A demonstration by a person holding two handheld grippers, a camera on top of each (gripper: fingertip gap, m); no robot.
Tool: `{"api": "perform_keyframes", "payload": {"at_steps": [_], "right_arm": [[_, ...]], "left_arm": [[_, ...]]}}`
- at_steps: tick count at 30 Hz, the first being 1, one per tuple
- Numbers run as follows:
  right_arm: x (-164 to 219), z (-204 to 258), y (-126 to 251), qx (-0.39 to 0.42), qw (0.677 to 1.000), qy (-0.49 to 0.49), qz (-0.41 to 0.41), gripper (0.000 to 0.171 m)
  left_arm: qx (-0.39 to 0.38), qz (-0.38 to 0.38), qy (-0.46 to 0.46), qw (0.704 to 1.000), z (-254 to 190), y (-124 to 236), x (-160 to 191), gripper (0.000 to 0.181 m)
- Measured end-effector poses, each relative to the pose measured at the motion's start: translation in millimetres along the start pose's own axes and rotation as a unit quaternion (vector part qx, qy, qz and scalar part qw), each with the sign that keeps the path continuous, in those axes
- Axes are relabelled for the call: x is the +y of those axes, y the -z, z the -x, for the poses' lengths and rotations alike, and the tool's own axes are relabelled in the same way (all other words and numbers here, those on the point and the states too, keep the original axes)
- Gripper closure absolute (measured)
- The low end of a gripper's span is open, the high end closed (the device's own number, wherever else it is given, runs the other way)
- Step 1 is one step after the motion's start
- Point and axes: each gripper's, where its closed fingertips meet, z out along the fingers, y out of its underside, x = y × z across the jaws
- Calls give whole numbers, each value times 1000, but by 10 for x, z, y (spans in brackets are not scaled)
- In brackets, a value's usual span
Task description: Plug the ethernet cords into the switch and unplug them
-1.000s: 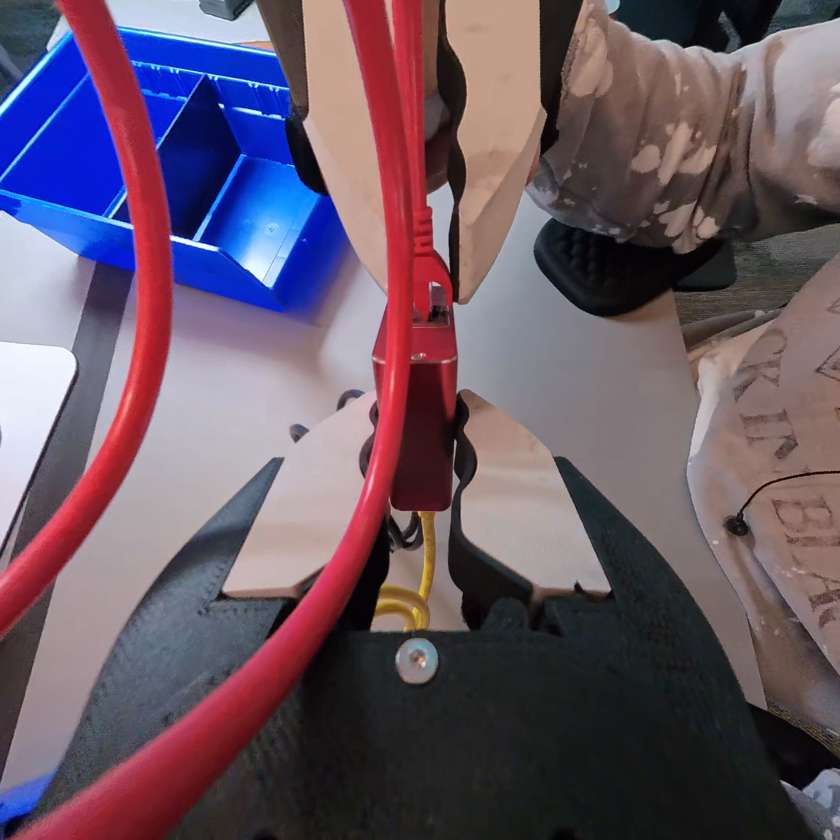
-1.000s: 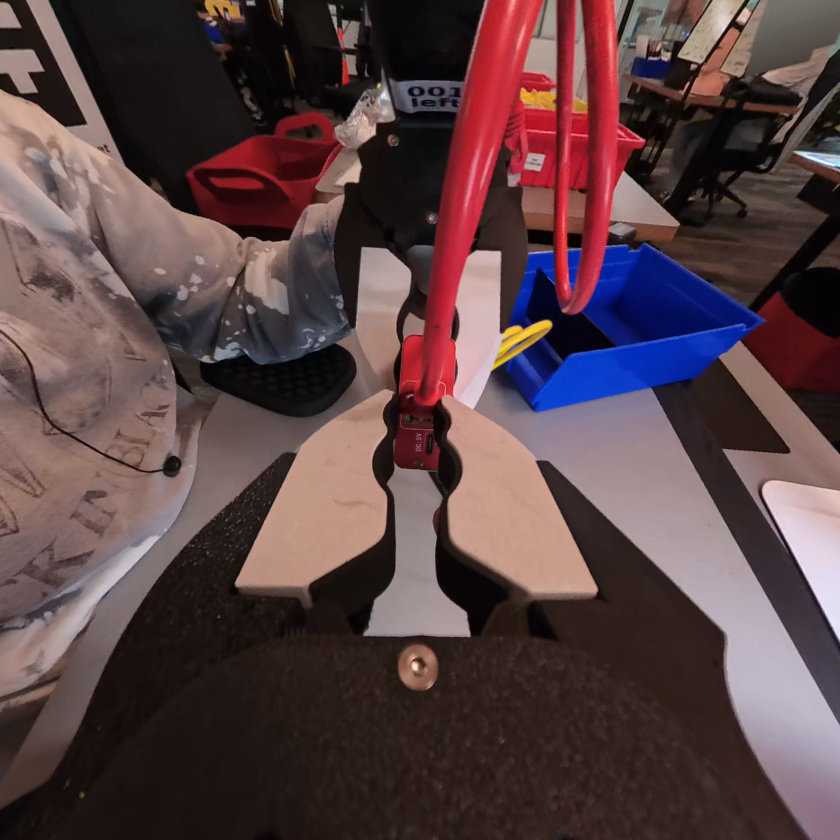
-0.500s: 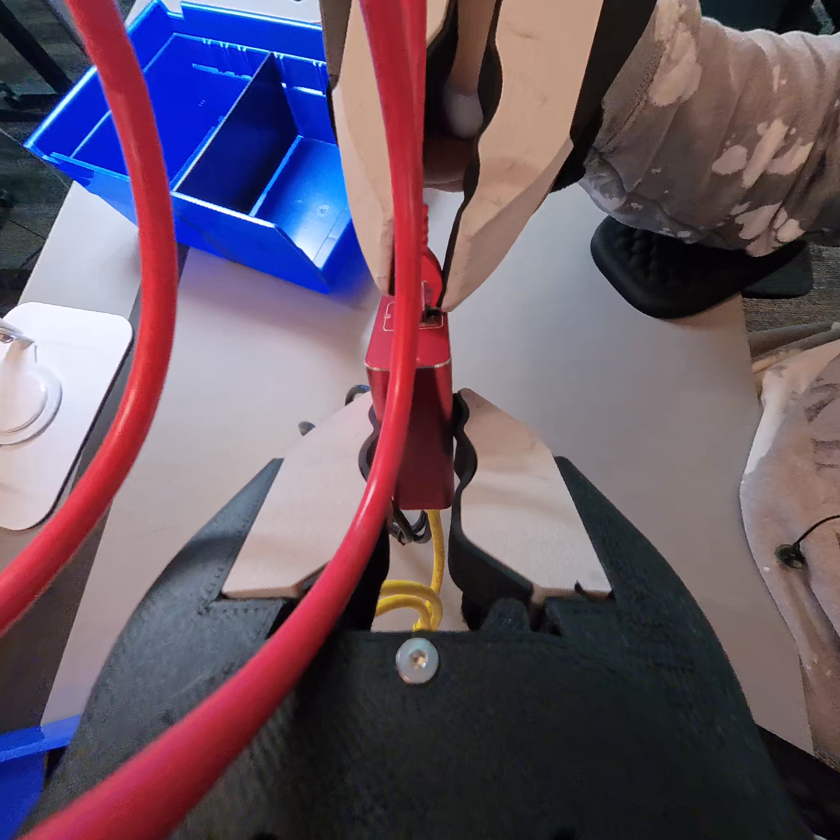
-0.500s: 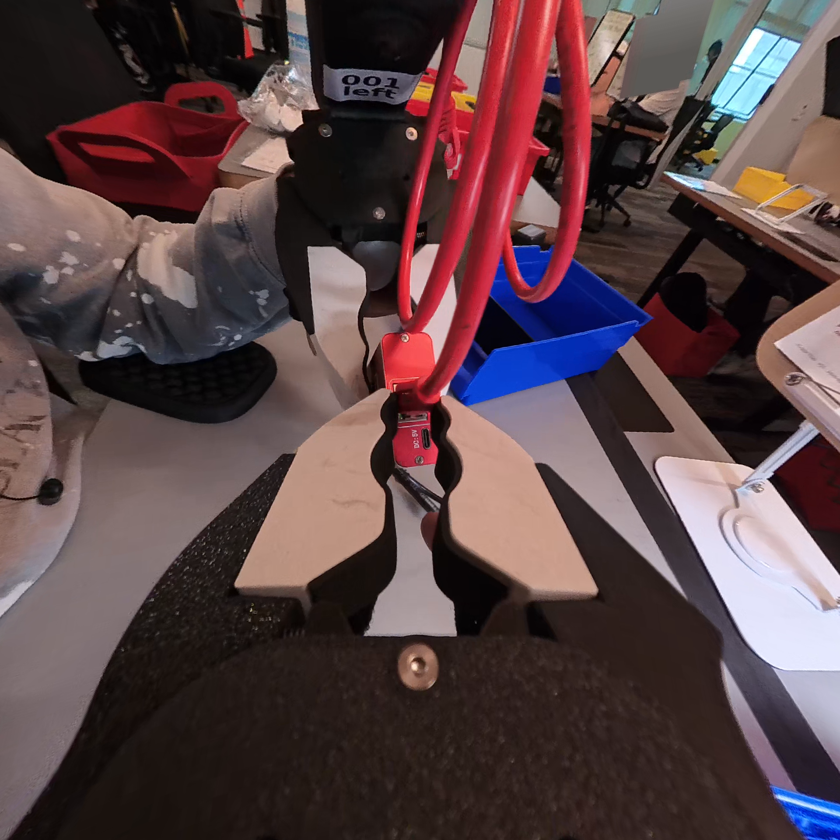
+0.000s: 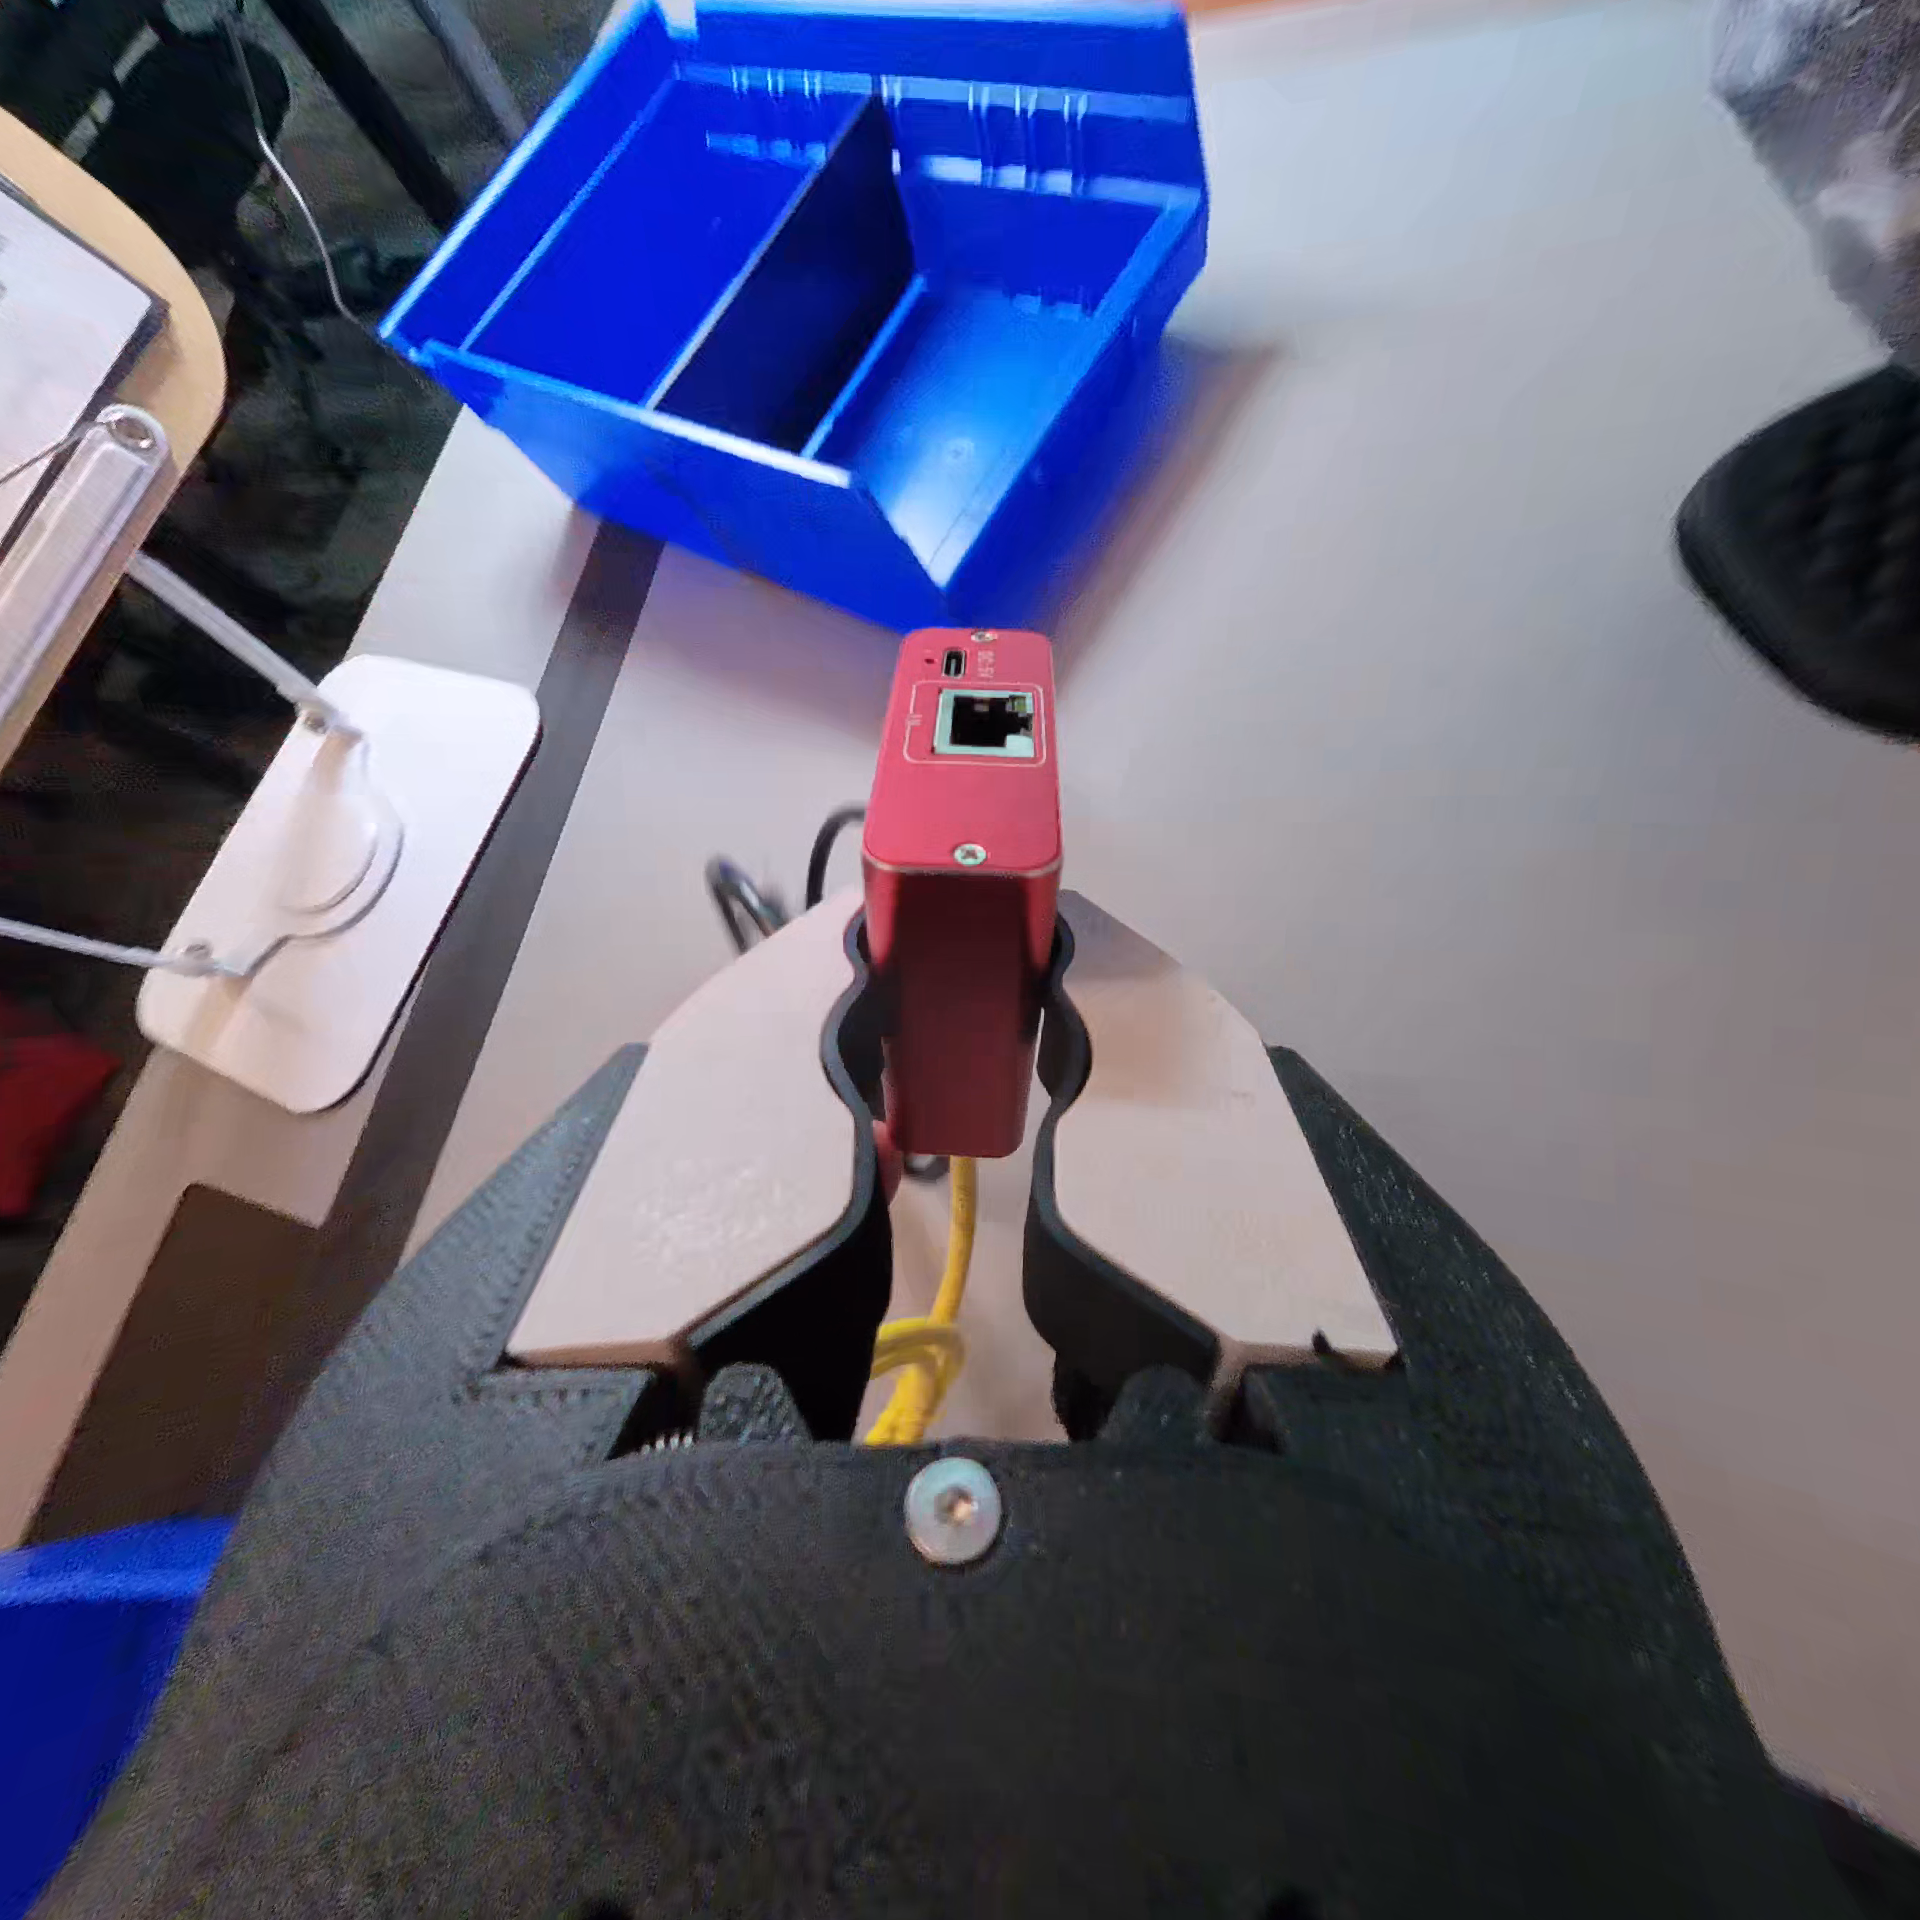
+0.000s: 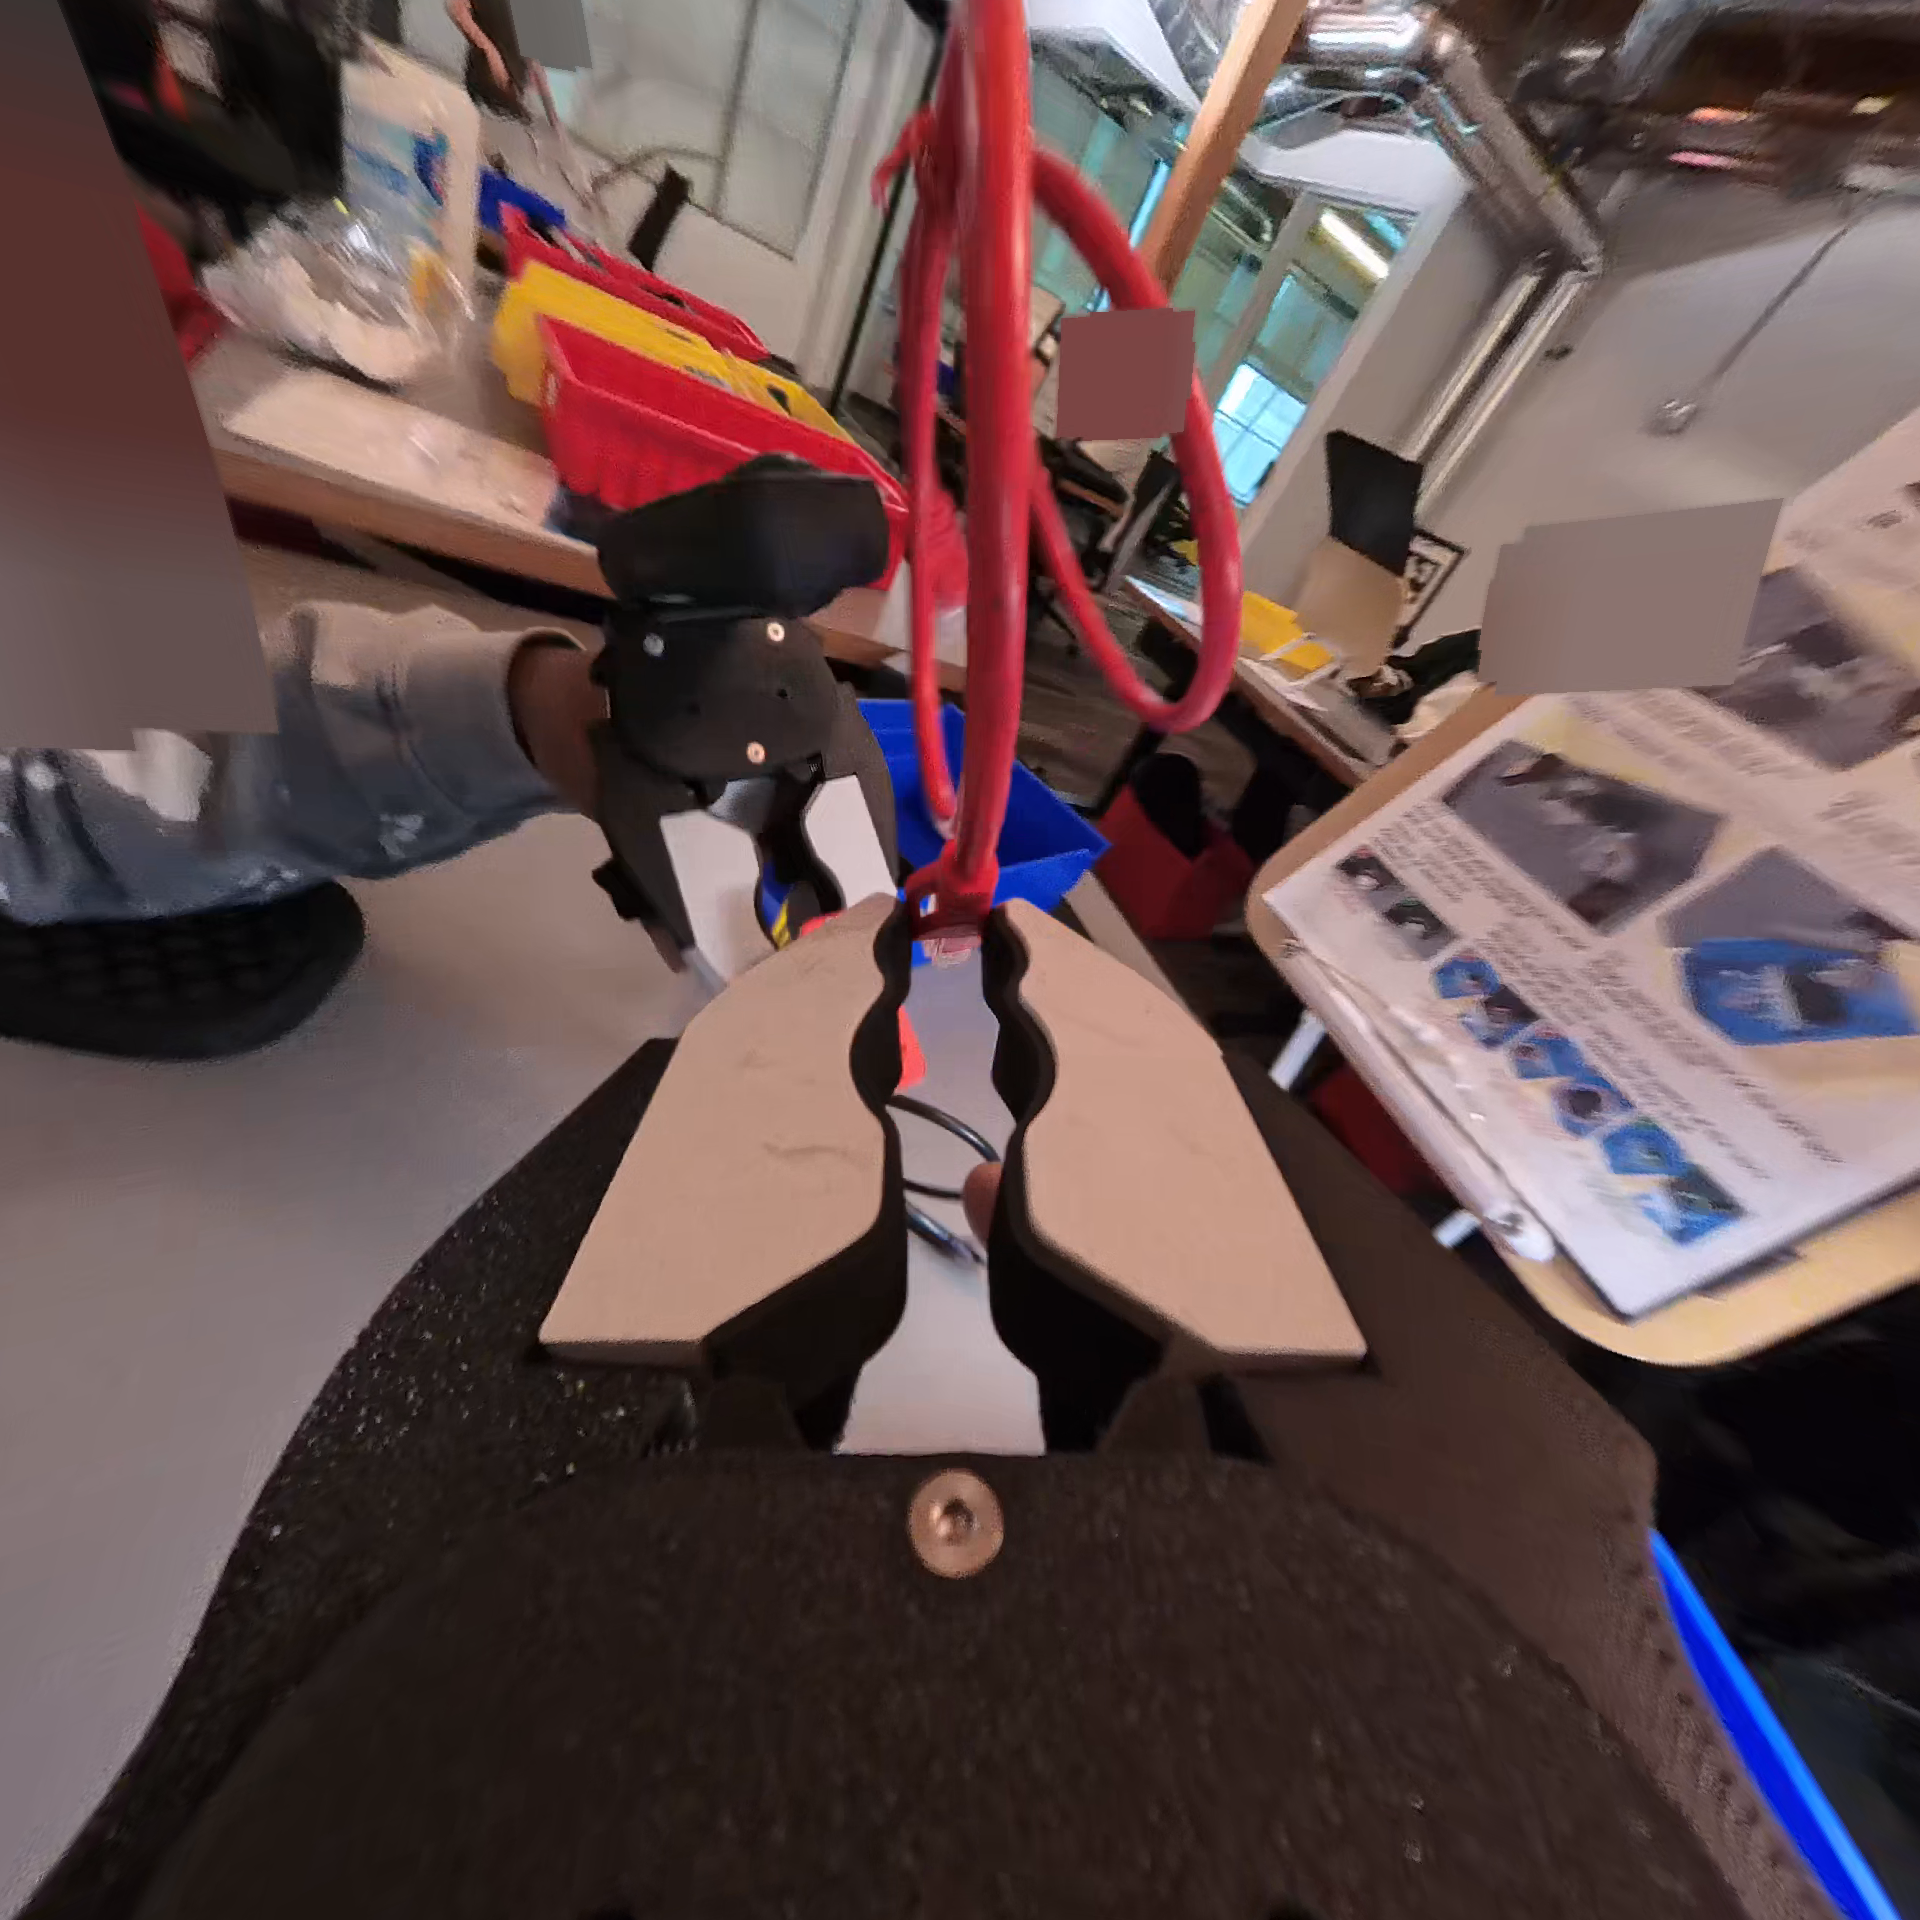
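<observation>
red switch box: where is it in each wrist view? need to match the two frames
Left wrist view: red switch at centre, clamped upright in the left gripper, empty port facing the camera.
Right wrist view: only a red sliver shows between the distant left gripper's fingers, left of the right gripper holding the red cord's plug.
Shared landmark: blue bin.

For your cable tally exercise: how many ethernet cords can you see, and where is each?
2. The red cord hangs looped from the right gripper; the yellow cord trails beneath the switch. Others may be hidden.

switch between left gripper fingers, bin beyond on table
</observation>
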Motion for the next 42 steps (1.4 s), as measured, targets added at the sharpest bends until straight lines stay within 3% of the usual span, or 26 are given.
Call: {"api": "perform_keyframes", "payload": {"at_steps": [4, 11, 25, 31, 36, 42], "right_arm": [[-134, -217, 337, 34, 999, -30, -25, 158], [73, -663, 632, 104, 991, -84, -17, 158], [1026, -1428, 1111, 304, 933, -125, 146, 158], [1505, -1660, 1599, 386, 877, -108, 266, 157], [1876, -1607, 1852, 382, 828, -90, 401, 157], [2329, -1430, 1652, 315, 806, -95, 492, 157]], "left_arm": [[45, -65, 35, 996, -85, 85, -236, 154], [27, -97, 33, 994, -55, 263, -354, 154], [-28, -178, 9, 984, 57, 854, -609, 154], [-47, -220, 3, 974, 82, 1158, -709, 154], [-53, -226, 4, 973, 99, 1213, -714, 154], [-42, -219, -1, 975, 32, 1154, -729, 154]]}}
